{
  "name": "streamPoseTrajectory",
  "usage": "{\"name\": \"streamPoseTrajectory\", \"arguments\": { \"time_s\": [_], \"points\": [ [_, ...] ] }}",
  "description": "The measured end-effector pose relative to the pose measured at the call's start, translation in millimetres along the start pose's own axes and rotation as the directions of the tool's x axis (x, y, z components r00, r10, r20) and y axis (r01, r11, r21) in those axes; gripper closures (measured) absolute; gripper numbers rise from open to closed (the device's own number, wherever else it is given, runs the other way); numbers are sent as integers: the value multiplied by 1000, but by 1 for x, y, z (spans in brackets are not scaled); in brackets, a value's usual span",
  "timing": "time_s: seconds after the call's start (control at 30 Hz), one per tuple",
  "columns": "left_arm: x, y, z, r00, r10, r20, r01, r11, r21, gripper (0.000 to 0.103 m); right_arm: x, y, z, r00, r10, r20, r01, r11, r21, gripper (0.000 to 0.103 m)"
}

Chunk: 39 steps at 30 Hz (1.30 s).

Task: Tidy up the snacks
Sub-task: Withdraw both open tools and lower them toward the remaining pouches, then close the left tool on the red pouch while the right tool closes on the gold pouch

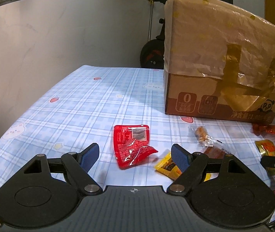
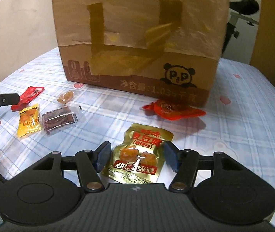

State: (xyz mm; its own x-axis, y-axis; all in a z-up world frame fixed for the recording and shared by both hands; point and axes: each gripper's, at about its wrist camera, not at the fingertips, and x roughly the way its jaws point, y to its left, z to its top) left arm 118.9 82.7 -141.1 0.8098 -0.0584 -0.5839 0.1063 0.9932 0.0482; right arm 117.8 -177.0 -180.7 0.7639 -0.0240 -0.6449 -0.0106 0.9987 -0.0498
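Note:
In the left wrist view my left gripper (image 1: 135, 152) is open and low over the table, with a red packet (image 1: 132, 145) lying flat just ahead between its fingertips, untouched. A yellow packet (image 1: 167, 166) lies partly behind its right finger. In the right wrist view my right gripper (image 2: 137, 151) is open around a gold snack pouch (image 2: 141, 152) that lies flat on the cloth. The right pad is at the pouch's edge and a small gap shows on the left. The taped cardboard box (image 2: 137, 38) with a panda print stands behind.
On the blue checked tablecloth (image 2: 244, 125) lie a red wrapped snack (image 2: 173, 110) against the box, a dark brown packet (image 2: 59, 118), a clear-wrapped brown snack (image 2: 65, 96), the yellow packet (image 2: 29, 122) and the red packet (image 2: 29, 94). A white wall stands to the left.

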Motion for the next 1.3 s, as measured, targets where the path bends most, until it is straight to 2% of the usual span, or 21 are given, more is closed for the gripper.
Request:
{"name": "streamPoseTrajectory", "arguments": {
  "time_s": [0.27, 0.63, 0.8, 0.83, 0.93, 1.07, 1.1, 1.17, 1.3],
  "points": [
    [5, 2, -1, 1000, 22, -10, -22, 1000, -9, 20, 9, 5, -1, 998, 37, 52, -36, 999, -23, 41],
    [36, 3, 11, 995, 54, -82, -58, 997, -45, 20, 6, 2, -5, 996, 48, 78, -47, 999, -12, 41],
    [46, 1, 9, 992, 51, -113, -57, 997, -47, 24, 6, 3, -6, 996, 48, 82, -47, 999, -11, 41],
    [47, 0, 8, 992, 47, -115, -53, 998, -42, 26, 6, 3, -6, 995, 47, 83, -46, 999, -11, 41],
    [45, -1, 6, 995, 3, -95, -6, 1000, -28, 46, 6, 3, -6, 995, 49, 85, -49, 999, -7, 41],
    [38, -3, 4, 998, -11, -61, 10, 1000, -16, 54, 3, 3, -6, 995, 53, 87, -53, 999, 7, 42],
    [36, -2, 3, 999, -14, -52, 13, 1000, -20, 61, 3, 2, -6, 995, 53, 90, -54, 998, 9, 42],
    [31, -1, 4, 999, -18, -37, 17, 1000, -27, 66, 1, 2, -6, 994, 51, 97, -53, 999, 14, 42],
    [29, -3, 2, 999, -17, -37, 17, 1000, -13, 66, -2, 3, -6, 993, 55, 104, -57, 998, 16, 42]
  ]
}}
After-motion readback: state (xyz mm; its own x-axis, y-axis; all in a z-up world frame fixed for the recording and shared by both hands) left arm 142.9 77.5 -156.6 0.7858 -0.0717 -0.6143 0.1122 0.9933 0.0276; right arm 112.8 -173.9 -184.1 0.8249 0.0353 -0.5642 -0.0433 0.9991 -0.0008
